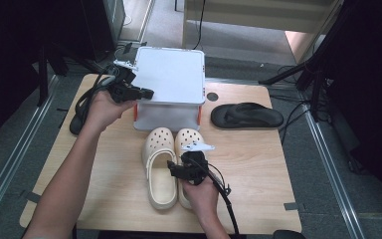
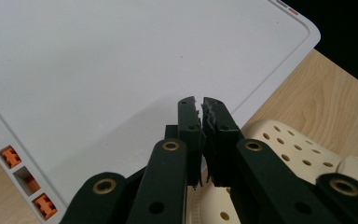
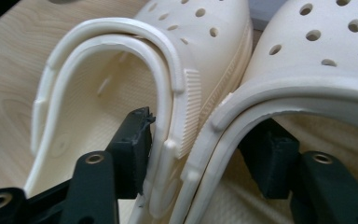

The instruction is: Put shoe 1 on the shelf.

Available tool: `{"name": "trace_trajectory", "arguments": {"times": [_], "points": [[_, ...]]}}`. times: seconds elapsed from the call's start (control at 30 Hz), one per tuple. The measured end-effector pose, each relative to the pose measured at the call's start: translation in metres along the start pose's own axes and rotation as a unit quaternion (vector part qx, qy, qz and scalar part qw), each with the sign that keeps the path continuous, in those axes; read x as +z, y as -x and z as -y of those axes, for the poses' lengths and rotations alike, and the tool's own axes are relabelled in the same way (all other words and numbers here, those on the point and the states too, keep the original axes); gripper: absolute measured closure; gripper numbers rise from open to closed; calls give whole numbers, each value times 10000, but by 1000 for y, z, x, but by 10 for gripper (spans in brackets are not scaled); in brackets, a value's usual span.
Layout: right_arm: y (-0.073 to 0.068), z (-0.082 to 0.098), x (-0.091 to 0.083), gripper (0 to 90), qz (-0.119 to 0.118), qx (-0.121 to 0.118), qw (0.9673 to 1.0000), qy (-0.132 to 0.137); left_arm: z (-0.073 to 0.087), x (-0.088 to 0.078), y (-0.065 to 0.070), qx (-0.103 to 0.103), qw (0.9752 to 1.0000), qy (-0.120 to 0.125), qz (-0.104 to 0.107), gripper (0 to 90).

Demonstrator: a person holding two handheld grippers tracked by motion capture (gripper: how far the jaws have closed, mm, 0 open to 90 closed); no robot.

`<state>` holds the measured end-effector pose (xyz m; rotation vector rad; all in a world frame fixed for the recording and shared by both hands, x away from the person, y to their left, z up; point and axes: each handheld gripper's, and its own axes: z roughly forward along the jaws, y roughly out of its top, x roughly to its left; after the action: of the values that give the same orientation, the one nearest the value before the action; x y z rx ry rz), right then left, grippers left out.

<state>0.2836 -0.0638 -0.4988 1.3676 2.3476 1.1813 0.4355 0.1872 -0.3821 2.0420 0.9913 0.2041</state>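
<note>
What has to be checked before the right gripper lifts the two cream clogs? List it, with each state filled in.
1. Clogs paired: the nearer clog and the farther clog touch side by side. Ok.
2. The right gripper straddles their adjoining walls, one jaw inside each clog. Ok.
3. Pads pressing on those walls: the jaws stand wide, with a gap at the farther clog's wall. Not ok.
4. White box lid lifted, if the clogs go inside: it lies flat on the box. Not ok.
5. Left gripper gripping the lid: it is shut over the lid with nothing between its jaws. Not ok.
6. Black sandal out of the way. Ok.
</note>
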Motion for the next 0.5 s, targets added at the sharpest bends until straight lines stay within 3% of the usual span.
{"name": "trace_trajectory", "arguments": {"times": [0.17,0.33,0.5], "points": [[-1,0,2,518,72,74,9999,14,0,1,2,38,10000,19,-35,867],[2,0,0,577,-8,368,9993,19,0,1,1,36,10000,27,-28,867],[4,0,-1,605,-30,510,9987,-1,0,1,2,70,10000,7,-50,868]]}}
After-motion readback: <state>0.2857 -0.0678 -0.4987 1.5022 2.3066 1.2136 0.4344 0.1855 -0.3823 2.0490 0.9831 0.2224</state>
